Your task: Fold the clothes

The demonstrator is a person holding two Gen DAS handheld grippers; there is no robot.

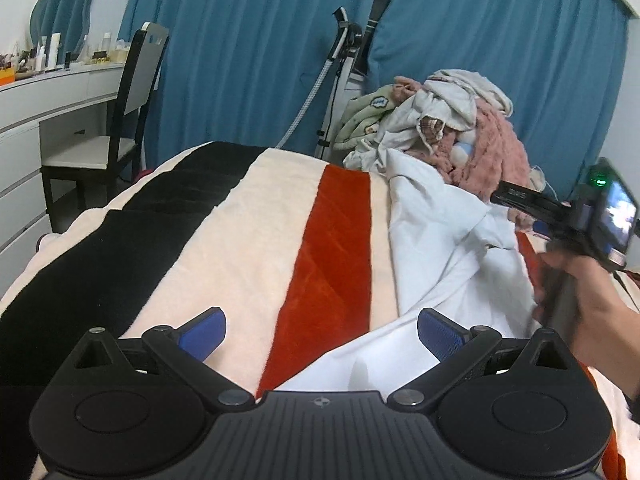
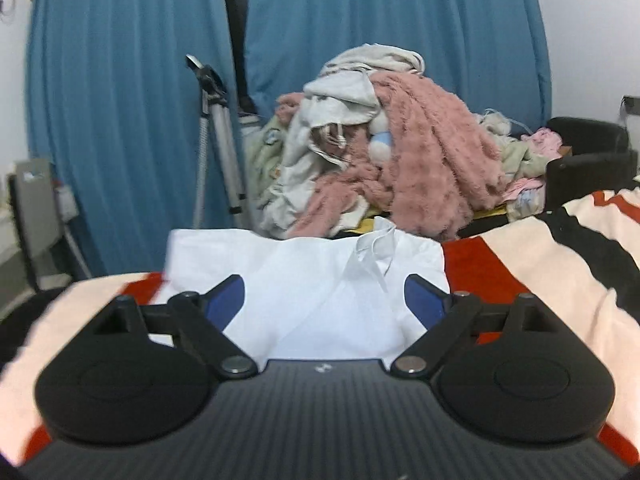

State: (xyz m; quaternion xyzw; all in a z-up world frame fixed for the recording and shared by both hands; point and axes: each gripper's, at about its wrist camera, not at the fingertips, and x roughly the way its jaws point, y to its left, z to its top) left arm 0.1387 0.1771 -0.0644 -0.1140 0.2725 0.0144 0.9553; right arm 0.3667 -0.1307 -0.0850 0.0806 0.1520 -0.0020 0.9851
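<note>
A white collared shirt lies on the striped blanket; in the left wrist view the shirt spreads rumpled over the blanket's right side. My left gripper is open and empty, low over the blanket at the shirt's near edge. My right gripper is open and empty, just above the shirt below its collar. The right gripper also shows in the left wrist view, held in a hand over the shirt's right side.
A heap of clothes with a fluffy pink piece sits behind the shirt. A tripod stands before blue curtains. A chair and a white dresser are at the left.
</note>
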